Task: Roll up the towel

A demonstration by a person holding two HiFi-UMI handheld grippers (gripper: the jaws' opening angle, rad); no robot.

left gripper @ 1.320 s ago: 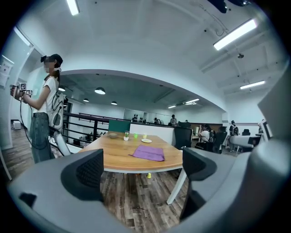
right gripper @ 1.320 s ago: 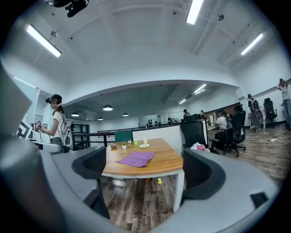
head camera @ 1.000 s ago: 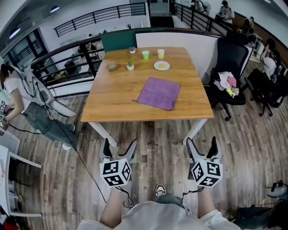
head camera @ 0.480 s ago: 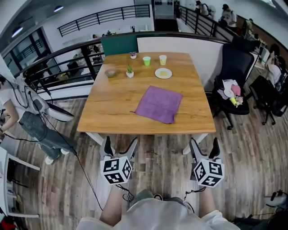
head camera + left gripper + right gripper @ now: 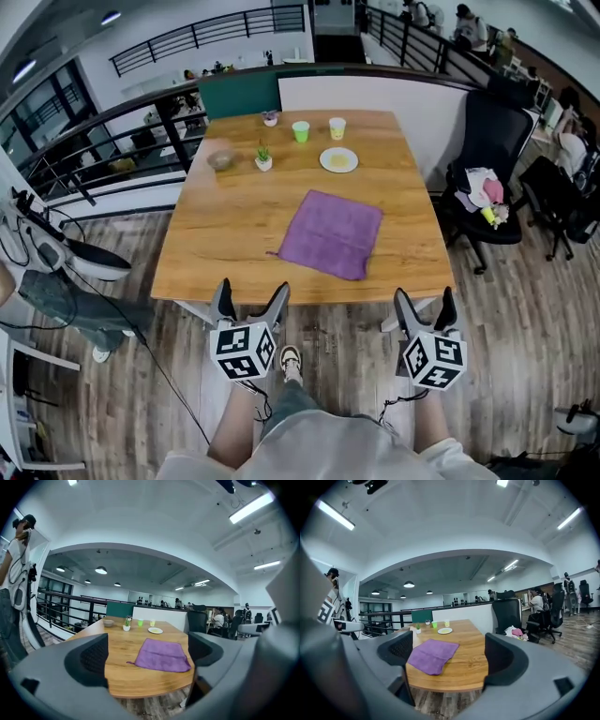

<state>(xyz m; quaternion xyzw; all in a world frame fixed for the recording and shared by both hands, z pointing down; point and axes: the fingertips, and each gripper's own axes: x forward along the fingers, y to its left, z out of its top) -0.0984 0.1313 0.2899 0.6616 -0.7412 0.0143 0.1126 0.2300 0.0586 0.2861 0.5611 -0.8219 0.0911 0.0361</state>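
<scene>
Towel lies on table, ctr frame, nearer the front edge. Behind it, upper frame: plate, w/ left cup & right cup beyond. Left of plate: plant pot, then prob. a bowl. Office chair stands right of table.

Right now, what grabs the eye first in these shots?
A purple towel lying flat and skewed on the near half of the wooden table. The left gripper and right gripper hang open and empty short of the table's near edge. A plate and green cup sit at the far end.
</scene>
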